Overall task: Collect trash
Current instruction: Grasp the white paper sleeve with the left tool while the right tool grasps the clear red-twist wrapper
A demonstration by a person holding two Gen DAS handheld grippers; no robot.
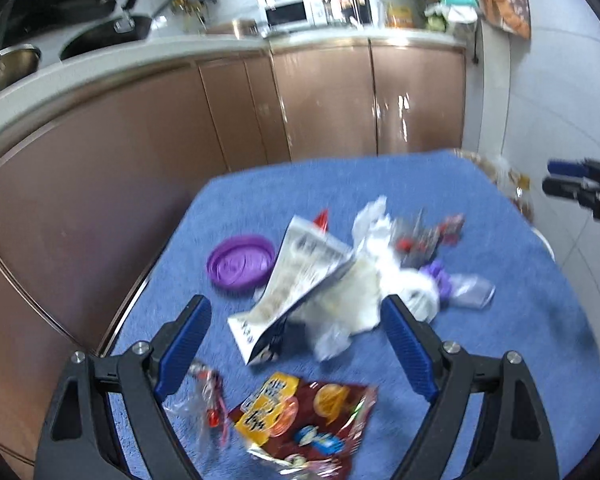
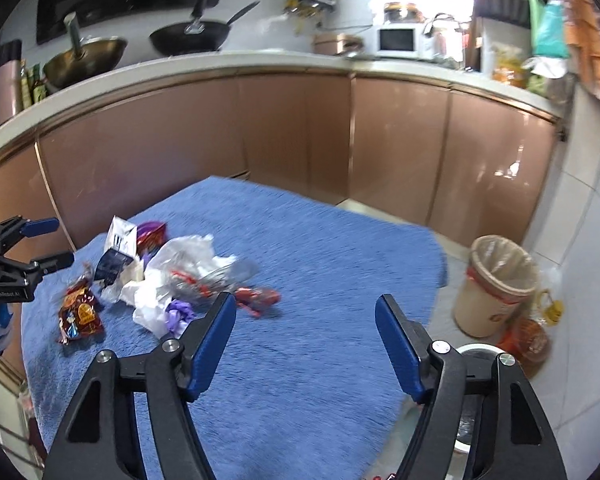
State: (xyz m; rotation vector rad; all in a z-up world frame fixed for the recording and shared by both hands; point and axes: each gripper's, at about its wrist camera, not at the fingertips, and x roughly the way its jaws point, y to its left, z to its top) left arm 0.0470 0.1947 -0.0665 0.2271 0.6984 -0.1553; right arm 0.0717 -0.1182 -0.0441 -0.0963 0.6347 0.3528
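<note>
From my left wrist, my left claw (image 1: 296,344) is spread wide with nothing between its pads, hanging over the heap of trash at frame centre on the blue cloth (image 1: 520,344). A printed paper packet (image 1: 300,272) lies between the fingers' tips, white crumpled plastic (image 1: 360,292) to its right, a purple lid (image 1: 241,262) to the left and a red snack bag (image 1: 308,424) at the bottom edge. The picture is smeared, so I could close on the cloth's pile instead of a wrapper, or nudge the light pieces apart.

From my right wrist, my right claw (image 2: 306,344) is partly spread and empty, over bare cloth at lower centre. The trash sits left of centre; the lined bin (image 2: 496,288) stands on the floor at the right. My left claw shows at the left edge, so both reaching for one heap risks a knock.
</note>
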